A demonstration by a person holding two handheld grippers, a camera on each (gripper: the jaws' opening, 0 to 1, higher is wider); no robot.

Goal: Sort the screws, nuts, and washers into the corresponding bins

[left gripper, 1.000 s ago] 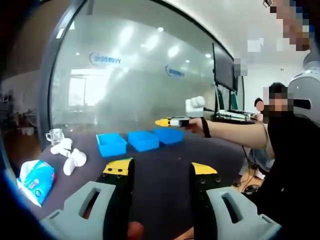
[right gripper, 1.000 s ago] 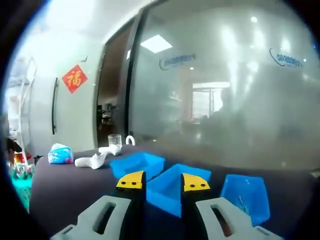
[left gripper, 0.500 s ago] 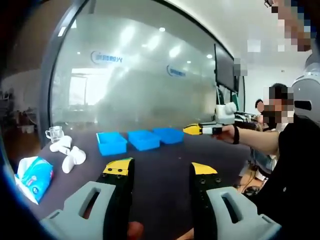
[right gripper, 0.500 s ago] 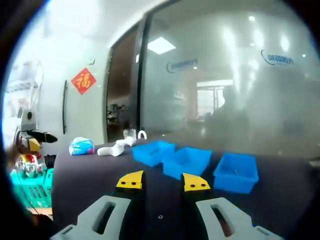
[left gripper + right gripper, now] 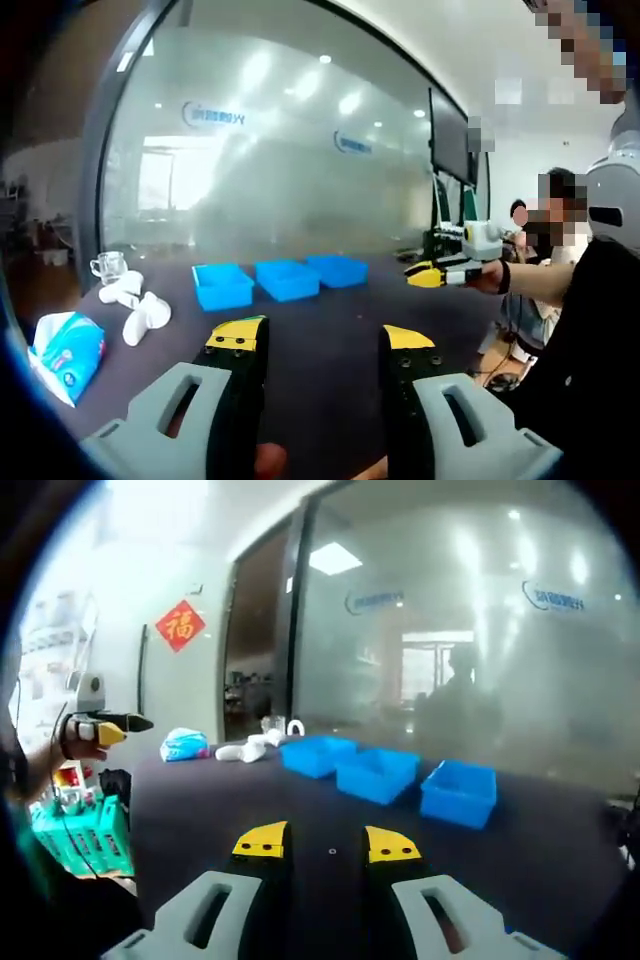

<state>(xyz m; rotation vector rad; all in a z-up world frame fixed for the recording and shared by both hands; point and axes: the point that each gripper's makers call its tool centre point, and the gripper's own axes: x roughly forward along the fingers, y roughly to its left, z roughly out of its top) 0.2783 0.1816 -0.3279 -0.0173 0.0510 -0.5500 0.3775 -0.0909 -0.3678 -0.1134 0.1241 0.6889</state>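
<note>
A dark table [image 5: 330, 330] runs across a glass-walled office. From the left gripper view, going left to right: a blue-and-white tissue pack [image 5: 68, 355] lies at about nine o'clock, then some white cloth-like lumps [image 5: 140, 310] and a clear glass mug [image 5: 108, 267]. Past them sit three blue bins [image 5: 285, 280] in a row, touching or nearly so, near ten to twelve o'clock from the left gripper [image 5: 320, 345], whose yellow-tipped jaws stand apart with nothing between them. At about two o'clock the right gripper [image 5: 432, 275] hangs above the table edge, held in a person's hand.

In the right gripper view its jaws also stand apart and empty. A tiny speck [image 5: 332, 851] lies on the table just ahead of them, possibly a nut or washer; it is too small to tell.

Such hardware is likely light, hard and slippery, so it probably needs pinching squarely across its flats or edges with the very jaw tips.
</note>
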